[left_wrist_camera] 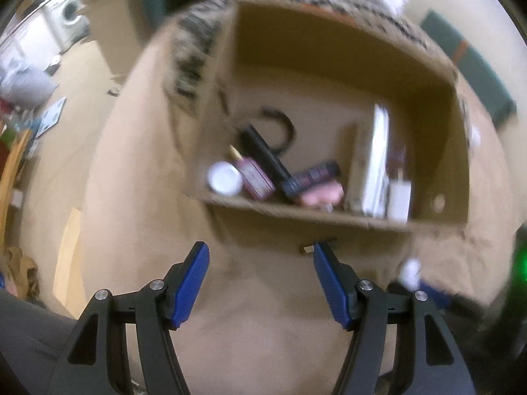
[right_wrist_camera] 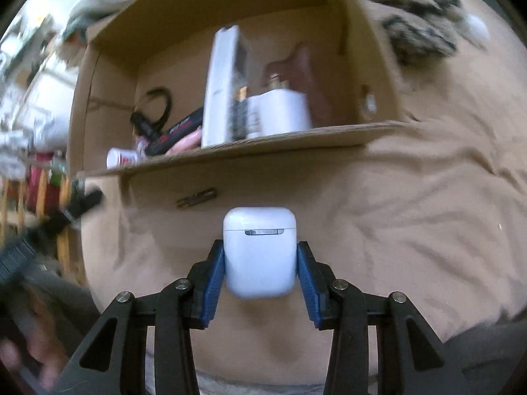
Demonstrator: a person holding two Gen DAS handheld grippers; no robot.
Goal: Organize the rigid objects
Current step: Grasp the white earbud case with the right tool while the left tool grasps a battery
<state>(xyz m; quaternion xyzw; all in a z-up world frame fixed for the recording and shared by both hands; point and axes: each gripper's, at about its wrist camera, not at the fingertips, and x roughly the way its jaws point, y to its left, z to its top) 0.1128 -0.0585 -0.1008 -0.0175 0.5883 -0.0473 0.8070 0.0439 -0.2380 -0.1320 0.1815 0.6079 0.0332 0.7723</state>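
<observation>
An open cardboard box (left_wrist_camera: pixel 329 217) (right_wrist_camera: pixel 250 146) stands on a tan blanket. Inside lie a white jar (left_wrist_camera: pixel 225 177), a pink perfume bottle (left_wrist_camera: pixel 255 177), a black tube (left_wrist_camera: pixel 263 151), a tall white box (left_wrist_camera: pixel 377 161) (right_wrist_camera: pixel 222 89), a white charger (left_wrist_camera: pixel 400 199) (right_wrist_camera: pixel 280 113) and a black cable (left_wrist_camera: pixel 280 125). My right gripper (right_wrist_camera: pixel 260 256) is shut on a white earbud case (right_wrist_camera: pixel 259 251), held in front of the box's near wall. My left gripper (left_wrist_camera: pixel 260 263) is open and empty, just before the box.
The tan blanket (right_wrist_camera: pixel 411 217) covers the surface around the box. A leopard-print cloth (right_wrist_camera: pixel 415 23) lies beside the box. A small dark clip (right_wrist_camera: pixel 197 197) lies on the blanket before the box. Room clutter and a washing machine (left_wrist_camera: pixel 70 13) show at far left.
</observation>
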